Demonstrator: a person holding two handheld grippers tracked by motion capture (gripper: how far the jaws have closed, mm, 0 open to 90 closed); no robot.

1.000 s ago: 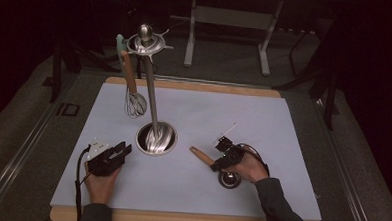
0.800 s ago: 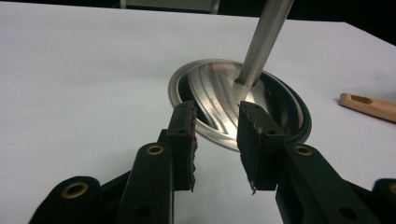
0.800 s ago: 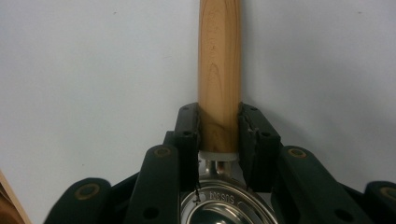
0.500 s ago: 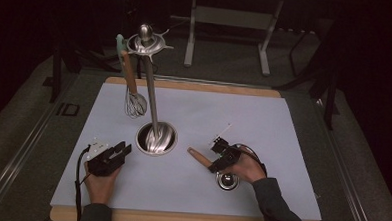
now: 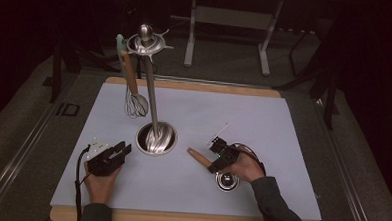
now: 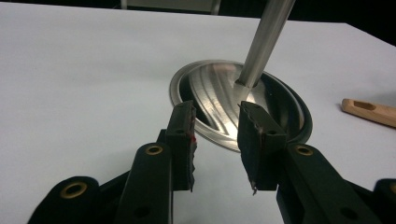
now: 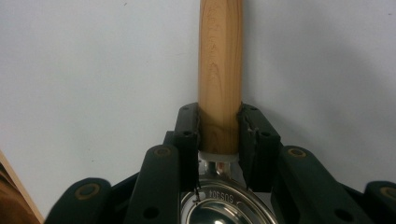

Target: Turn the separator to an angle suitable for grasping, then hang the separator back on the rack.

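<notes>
White table mat (image 5: 283, 124), right gripper (image 7: 219, 135) unmoved since earlier, jaws clamping ladle's wooden handle (image 7: 220, 70), handle pointing straight out beyond fingertips, left gripper (image 6: 215, 135) narrowly open, empty.

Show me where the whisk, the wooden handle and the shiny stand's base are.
whisk (image 5: 135, 106): high view, on its wire loops.
wooden handle (image 7: 220, 70): right gripper view, on the middle of its shaft.
stand's base (image 6: 219, 93): left gripper view, on the polished dish around the pole.

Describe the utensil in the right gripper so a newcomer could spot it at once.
On the pale mat, look right of the steel stand. The ladle lies flat there, its wooden handle clamped in the right gripper, its shiny bowl near the hand. The whisk, by contrast, hangs from the stand.
</notes>
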